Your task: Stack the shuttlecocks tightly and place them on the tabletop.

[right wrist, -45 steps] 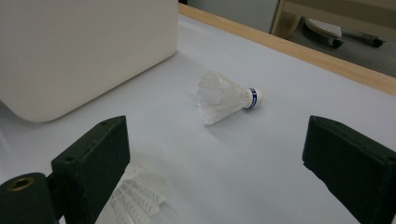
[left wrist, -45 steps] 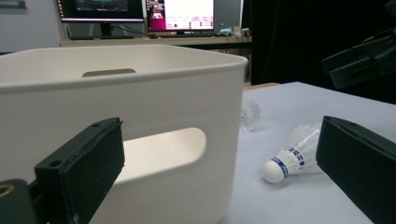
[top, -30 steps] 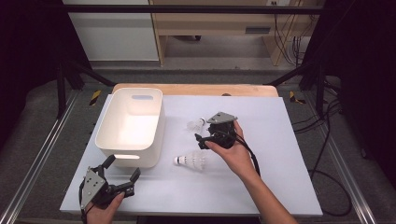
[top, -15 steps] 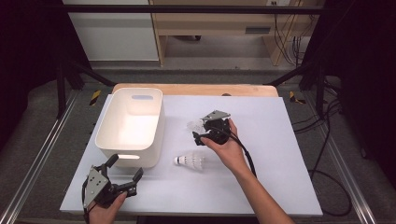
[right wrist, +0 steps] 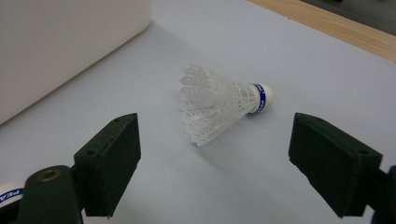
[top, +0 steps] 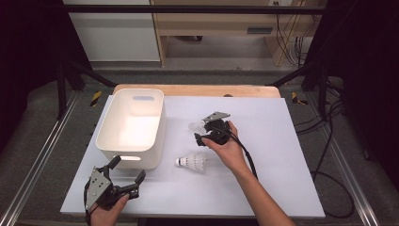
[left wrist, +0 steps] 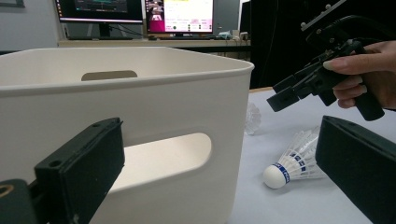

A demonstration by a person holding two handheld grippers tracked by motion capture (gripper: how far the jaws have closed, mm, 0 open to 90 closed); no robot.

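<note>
My right tongs [right wrist: 215,163] gape, jaws just been narrowing, far shuttlecock [right wrist: 219,105] ahead, untouched, mid-bench. Second shuttlecock [top: 193,161] nearer front edge. Left tongs [top: 126,174] spread, empty, front-left corner beside white bin [top: 131,127].

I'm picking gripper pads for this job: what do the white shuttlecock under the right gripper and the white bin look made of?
The white shuttlecock looks like stiff white feathers, or a plastic imitation: separate ribbed vanes, a blue band and a smooth white rounded cap. The white rectangular bin seems moulded plastic: smooth satin walls, rounded corners, cut-out handles.
</note>
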